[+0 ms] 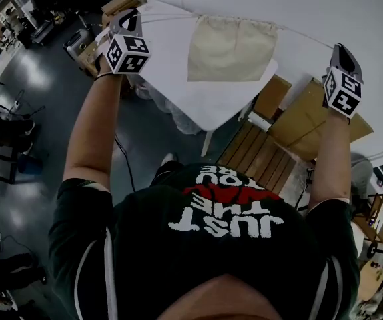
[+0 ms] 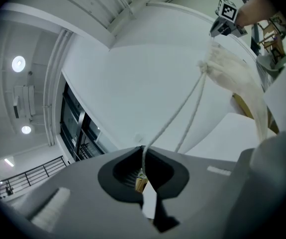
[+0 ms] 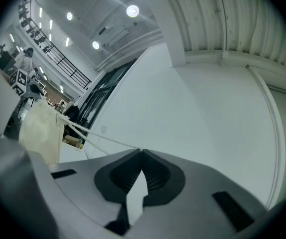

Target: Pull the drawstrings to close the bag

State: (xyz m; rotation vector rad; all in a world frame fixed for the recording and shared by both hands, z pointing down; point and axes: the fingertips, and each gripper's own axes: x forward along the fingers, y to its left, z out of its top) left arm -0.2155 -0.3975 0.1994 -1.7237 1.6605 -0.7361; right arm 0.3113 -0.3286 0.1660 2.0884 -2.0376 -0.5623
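A cream cloth bag hangs in the air over the white table, strung between my two grippers by its drawstrings. My left gripper is held out to the left, shut on the left cord ends. My right gripper is out at the right, shut on the right cord. In the left gripper view two cords run taut from the closed jaws up to the gathered bag. In the right gripper view the cords lead from the closed jaws left to the bag.
A slatted wooden seat and cardboard boxes stand below the table's near corner. Dark floor with cables lies to the left. A white wall fills the background behind the bag.
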